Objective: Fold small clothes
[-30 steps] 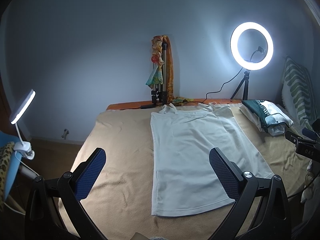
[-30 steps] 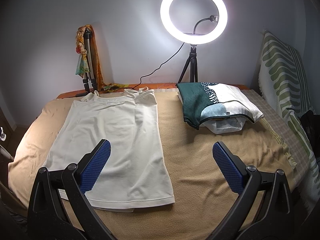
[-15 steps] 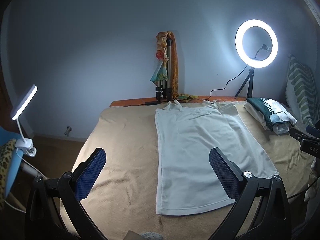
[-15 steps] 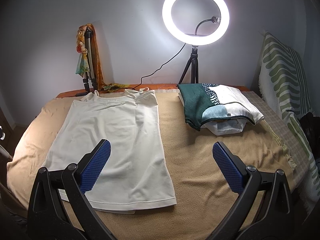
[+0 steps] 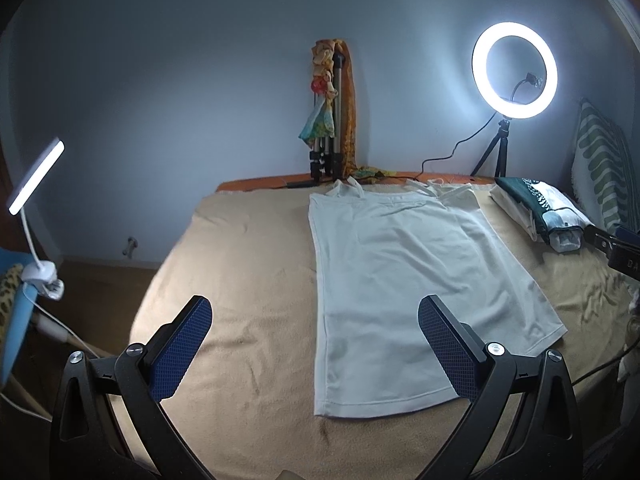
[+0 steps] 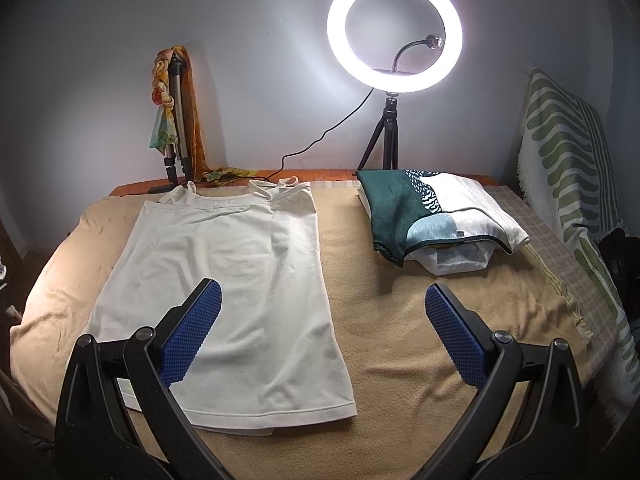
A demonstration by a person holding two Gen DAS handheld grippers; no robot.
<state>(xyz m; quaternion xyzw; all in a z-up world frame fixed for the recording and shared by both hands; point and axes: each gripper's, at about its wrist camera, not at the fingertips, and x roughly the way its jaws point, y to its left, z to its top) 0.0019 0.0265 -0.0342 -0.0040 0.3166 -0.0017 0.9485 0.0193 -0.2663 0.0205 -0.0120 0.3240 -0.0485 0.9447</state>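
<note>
White camisole (image 5: 404,292) lying flat and spread on a tan blanket (image 5: 248,280), thin straps toward the wall at 12 o'clock, stitched hem nearest the cameras. In the left wrist view, the left gripper (image 5: 315,346) hangs above the blanket with jaws spread wide and holding nothing; its right pad overlaps the camisole's lower half, its left pad sits over bare blanket at 9 o'clock of the garment. In the right wrist view, the right gripper (image 6: 323,334) is likewise wide open and empty, its left pad over the camisole (image 6: 236,280), its right pad over bare blanket (image 6: 400,320). The hem's right corner lies between the pads. Fabric smooth knit with faint creases; blanket fleecy and rumpled. Bare blanket flanks the garment on both sides. At 2 o'clock rests a folded stack of clothes (image 6: 436,216), green-and-white patterned on top. Behind it, a lit ring light (image 6: 394,32) on a tripod; a striped pillow (image 6: 568,160) at 3 o'clock.
</note>
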